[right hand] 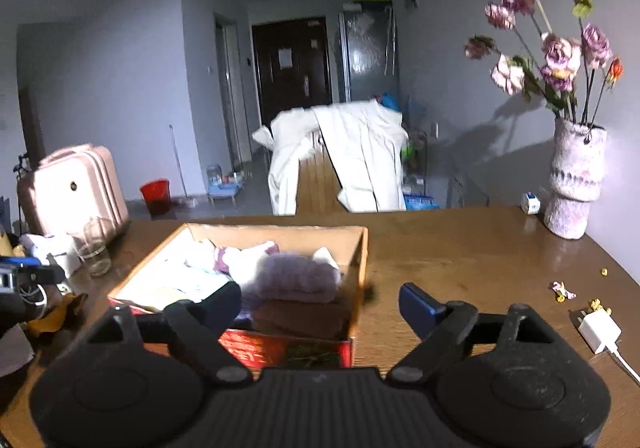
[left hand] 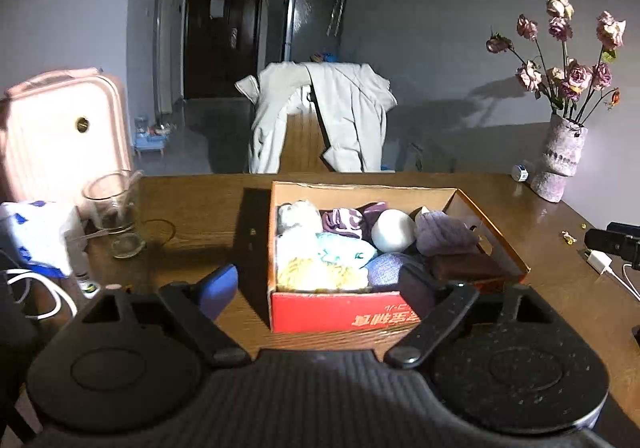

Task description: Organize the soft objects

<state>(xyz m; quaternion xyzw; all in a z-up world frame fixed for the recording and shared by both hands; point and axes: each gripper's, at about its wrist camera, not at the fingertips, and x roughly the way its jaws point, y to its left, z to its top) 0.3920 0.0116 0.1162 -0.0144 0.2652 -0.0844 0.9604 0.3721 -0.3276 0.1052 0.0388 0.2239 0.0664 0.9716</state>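
A red cardboard box (left hand: pixel 340 318) stands on the wooden table and holds several soft things: a white ball (left hand: pixel 393 230), a purple knit roll (left hand: pixel 444 232), a brown folded cloth (left hand: pixel 466 267), a yellow fluffy piece (left hand: pixel 320 275) and white and teal cloths. My left gripper (left hand: pixel 320 288) is open and empty, just in front of the box's near wall. In the right wrist view the box (right hand: pixel 288 350) sits left of centre with the purple roll (right hand: pixel 298 278) on the brown cloth (right hand: pixel 300 318). My right gripper (right hand: pixel 320 308) is open and empty, its fingers astride the box's near right corner.
A glass mug (left hand: pixel 114 213) and a blue-white pack (left hand: pixel 32 234) stand at the left. A vase of dried roses (left hand: pixel 560 159) stands at the far right, with a white charger (right hand: pixel 600 332) near it. A chair draped with a white jacket (left hand: pixel 324 115) faces the table's far edge.
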